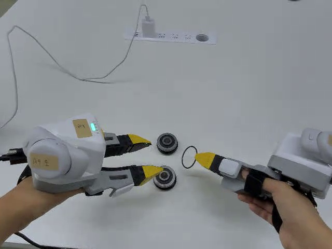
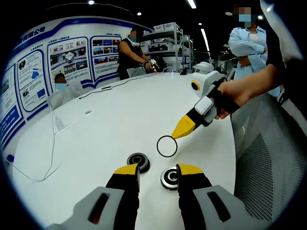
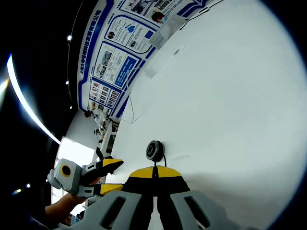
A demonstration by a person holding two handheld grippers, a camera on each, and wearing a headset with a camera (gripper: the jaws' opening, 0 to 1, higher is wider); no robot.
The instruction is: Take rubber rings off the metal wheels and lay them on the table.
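L gripper fingers open, wheel at lower tip, R gripper fingers pinching rubber ring

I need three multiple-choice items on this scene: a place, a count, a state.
1. Where is the rubber ring? A on the power strip; B at the right gripper's tips; C around a wheel.
2. How many metal wheels lie on the table? A one; B two; C four.
3. The left gripper's jaws are: A open; B shut on a wheel; C shut on a cable.
Key: 1 B, its shut tips pinch it; 2 B, far wheel and near wheel; 3 A, a gap between the tips.
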